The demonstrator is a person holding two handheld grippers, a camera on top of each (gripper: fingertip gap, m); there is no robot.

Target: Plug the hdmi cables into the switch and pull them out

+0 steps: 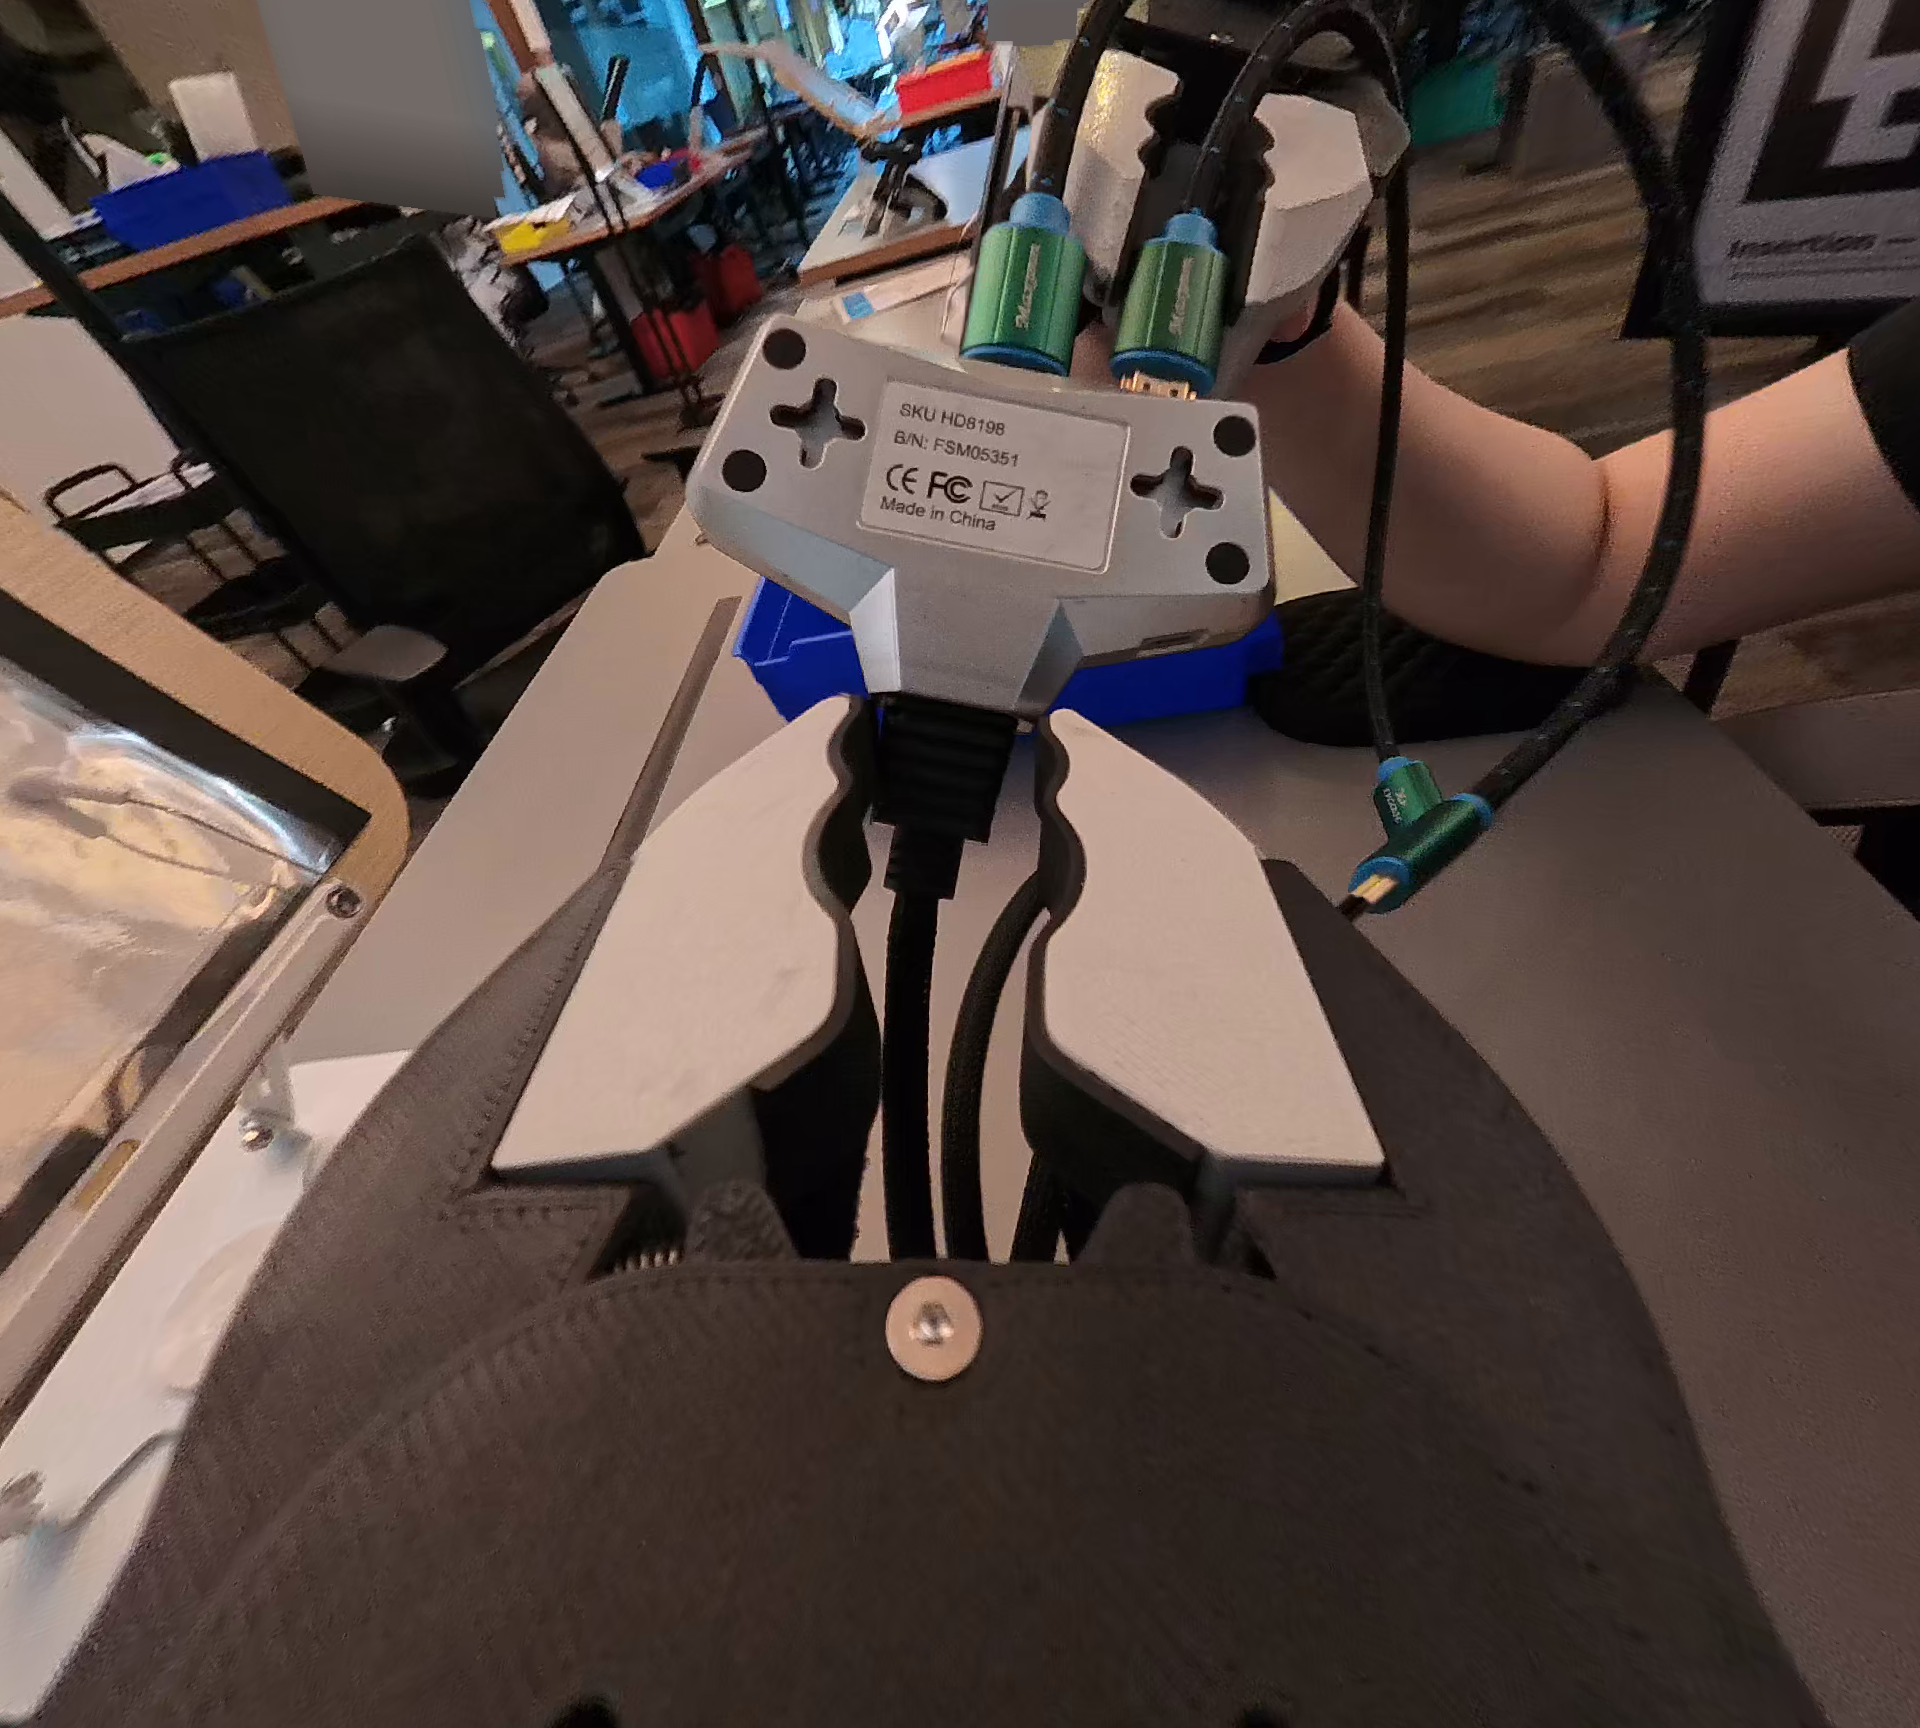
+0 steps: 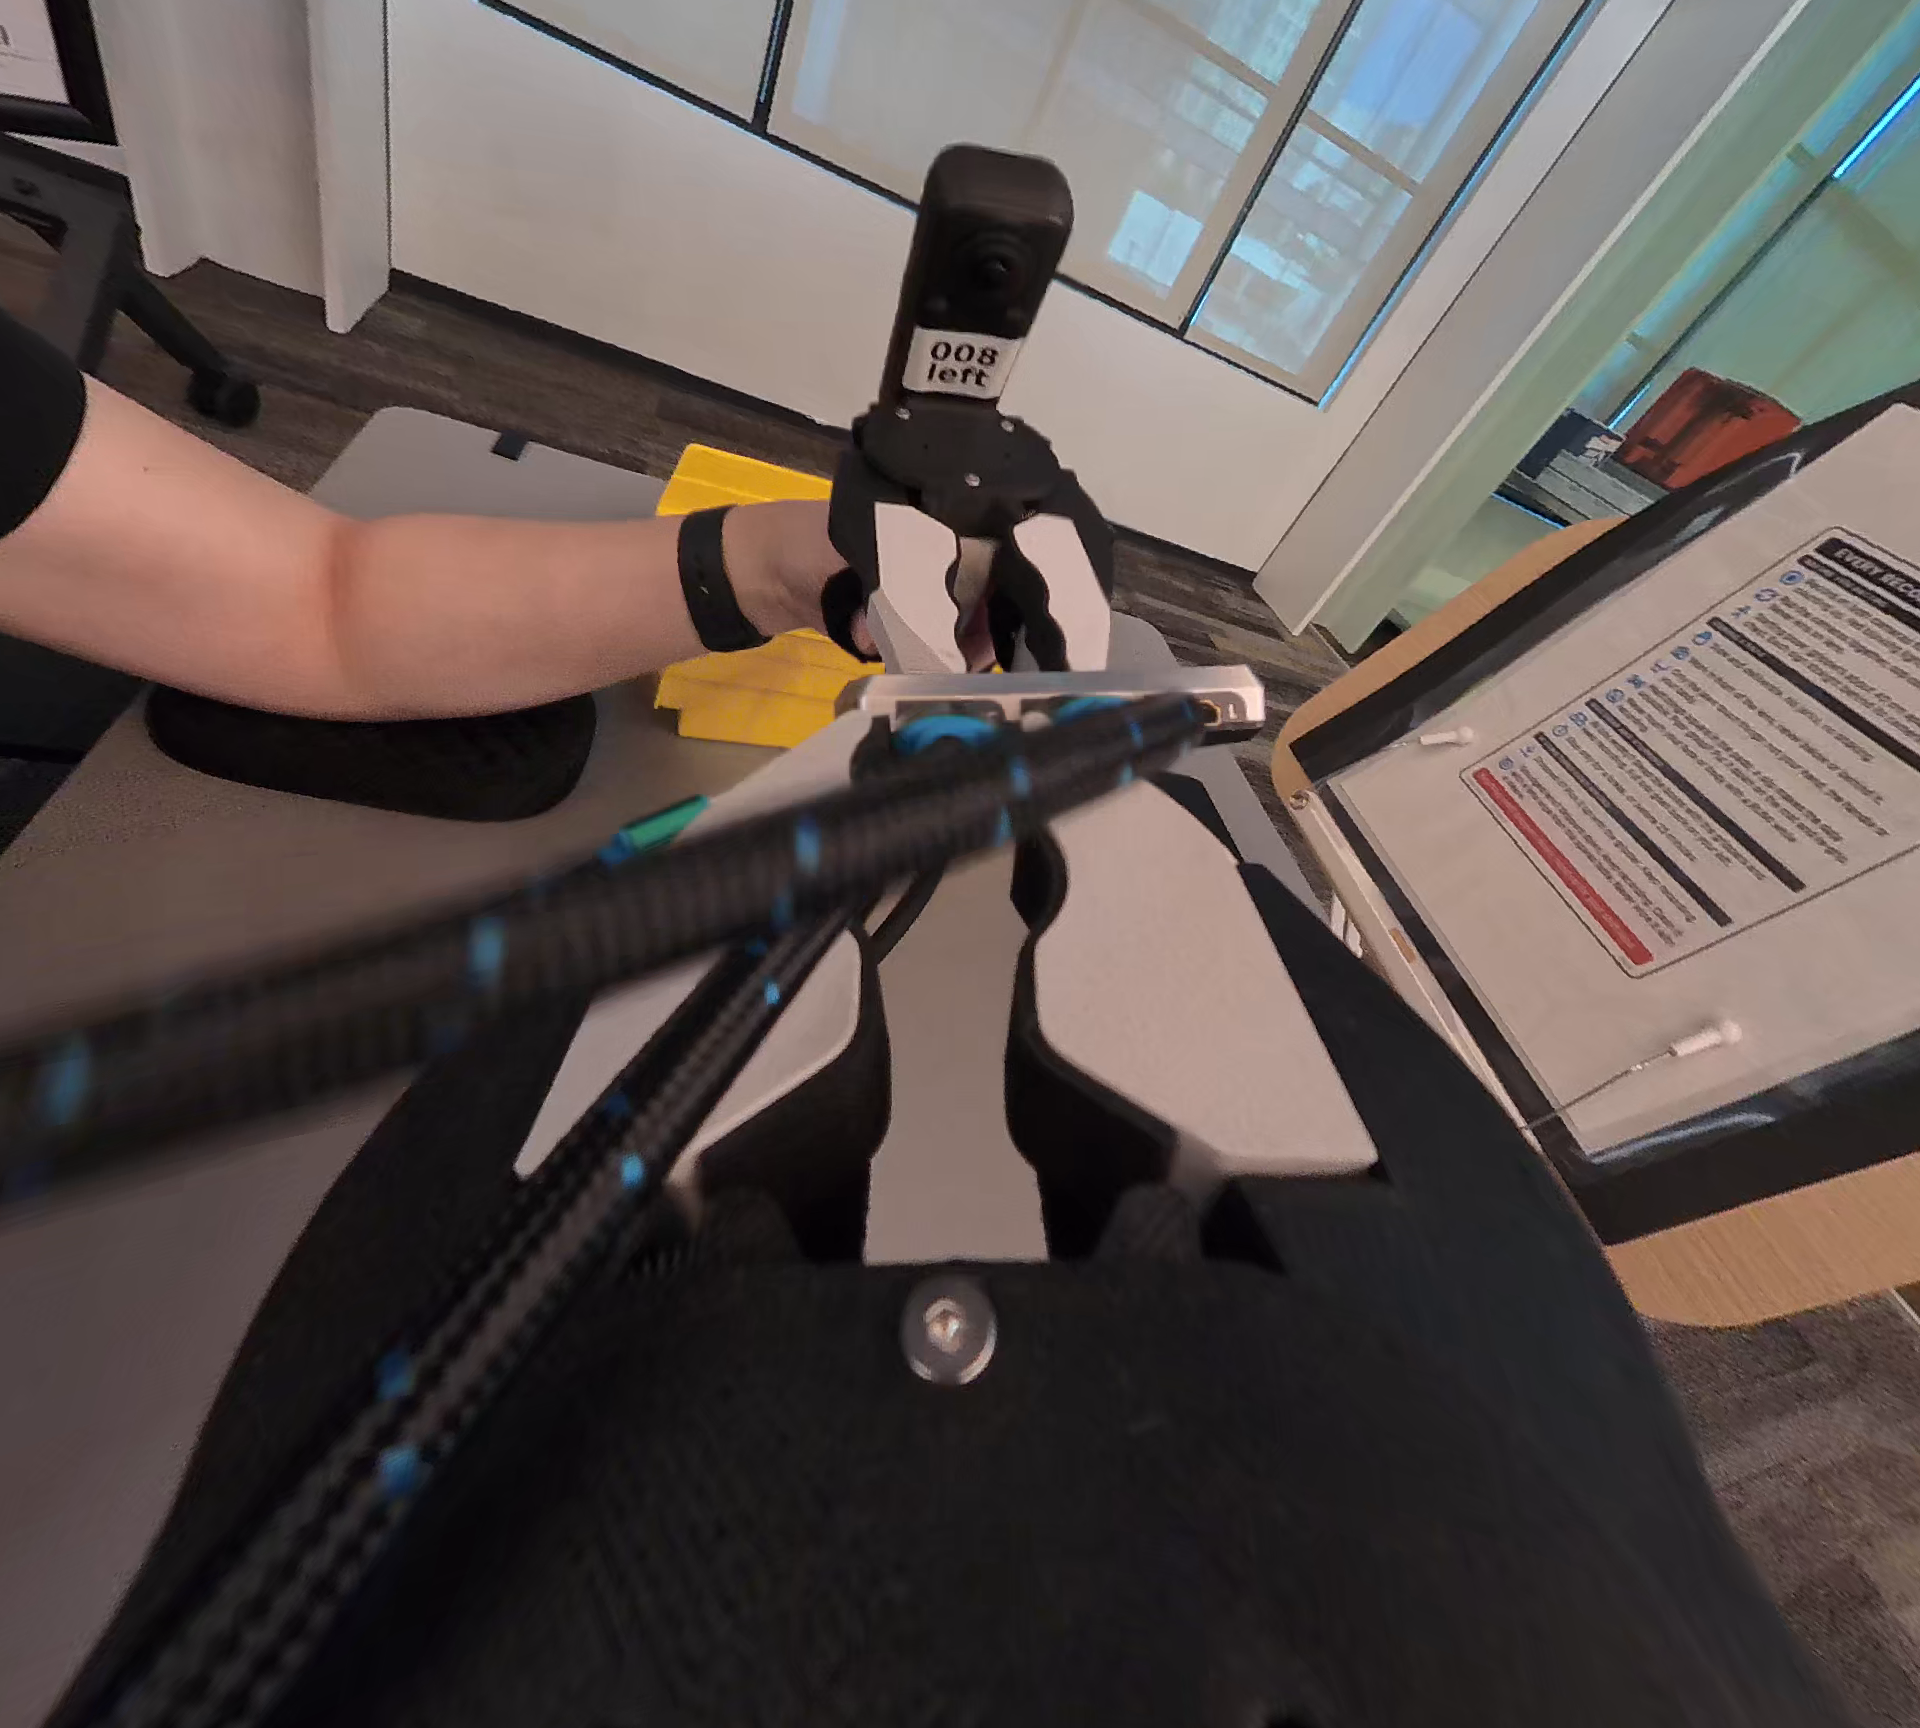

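Note:
The silver HDMI switch [image 1: 977, 525] is held in the air, underside with its label towards the left wrist camera. My left gripper [image 1: 948, 728] is shut on the black cable boot at its near end. Two green HDMI plugs stand at its far edge. The left plug [image 1: 1023, 286] sits fully in. The right plug [image 1: 1169, 302] shows its gold tip at the port, and my right gripper [image 1: 1184, 286] is shut on it. A third green plug [image 1: 1418, 831] hangs free on its braided cable. In the right wrist view my right gripper [image 2: 961, 805] faces the switch [image 2: 1060, 691] edge-on, with the left gripper [image 2: 977, 650] behind.
A blue bin [image 1: 1143, 691] and a black pad [image 1: 1403, 681] lie on the grey table [image 1: 1558, 1107] under the switch. A yellow bin [image 2: 748, 691] stands behind the person's left hand. A framed board [image 2: 1662, 795] leans at the table's side. Braided cables [image 2: 520, 982] cross my right gripper's view. There is about 8 centimetres between the tips of the two grippers.

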